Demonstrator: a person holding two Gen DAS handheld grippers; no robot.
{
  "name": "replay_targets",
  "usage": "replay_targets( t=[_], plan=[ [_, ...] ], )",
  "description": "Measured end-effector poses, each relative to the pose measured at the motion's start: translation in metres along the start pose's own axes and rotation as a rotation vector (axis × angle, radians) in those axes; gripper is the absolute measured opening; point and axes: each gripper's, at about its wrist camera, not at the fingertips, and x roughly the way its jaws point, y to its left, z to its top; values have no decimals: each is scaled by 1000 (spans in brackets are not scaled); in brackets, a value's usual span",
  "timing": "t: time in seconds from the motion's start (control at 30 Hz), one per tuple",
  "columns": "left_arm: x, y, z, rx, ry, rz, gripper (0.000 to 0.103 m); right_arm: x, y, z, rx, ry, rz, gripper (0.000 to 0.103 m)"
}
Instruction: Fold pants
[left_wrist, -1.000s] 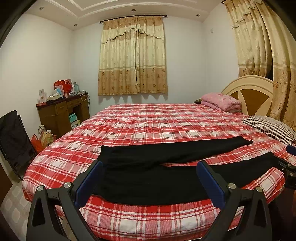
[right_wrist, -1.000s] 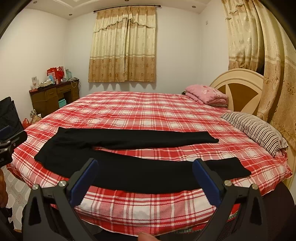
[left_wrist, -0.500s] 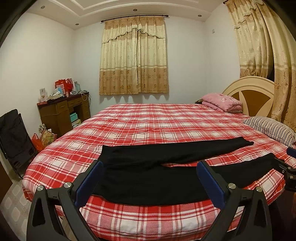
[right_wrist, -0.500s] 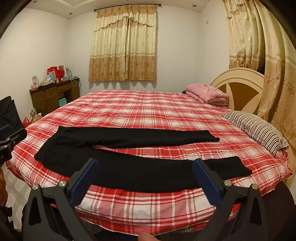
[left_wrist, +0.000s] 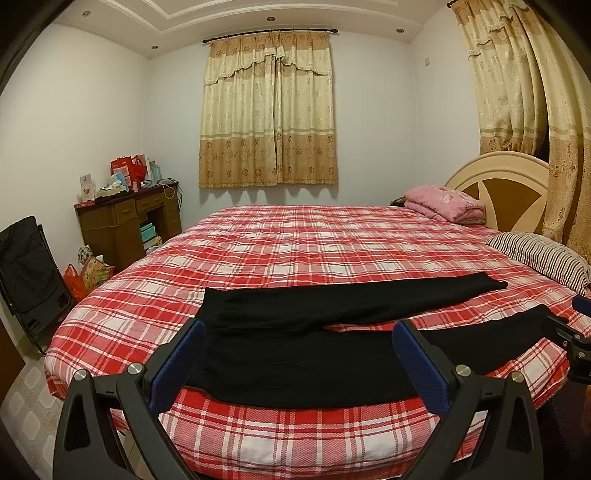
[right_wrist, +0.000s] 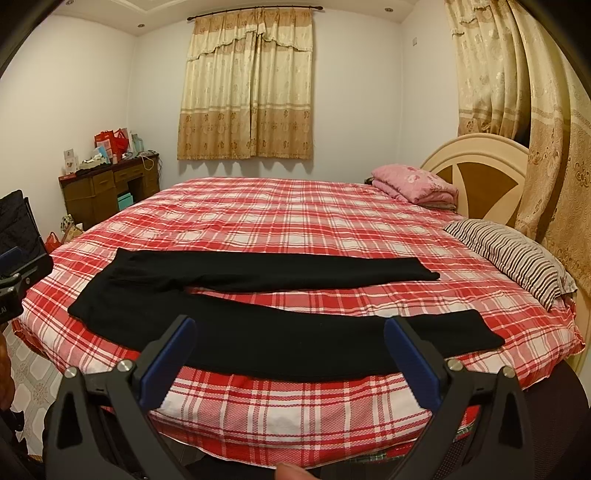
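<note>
left gripper (left_wrist: 297, 356): fingers spread, empty | right gripper (right_wrist: 290, 352): fingers spread, empty

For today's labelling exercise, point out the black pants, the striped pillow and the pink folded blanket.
black pants (right_wrist: 280, 343), right wrist view, middle of the near leg.
striped pillow (right_wrist: 517, 258), right wrist view, its top face.
pink folded blanket (left_wrist: 443, 201), left wrist view, its top fold.
</note>
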Motion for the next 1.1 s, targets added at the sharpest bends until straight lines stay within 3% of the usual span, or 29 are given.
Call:
replay_targets(
  t=[1.1],
  plan=[
    [14, 4, -7, 6, 26, 20, 102, 7, -3, -4, 5, 31, 1, 103]
  ],
)
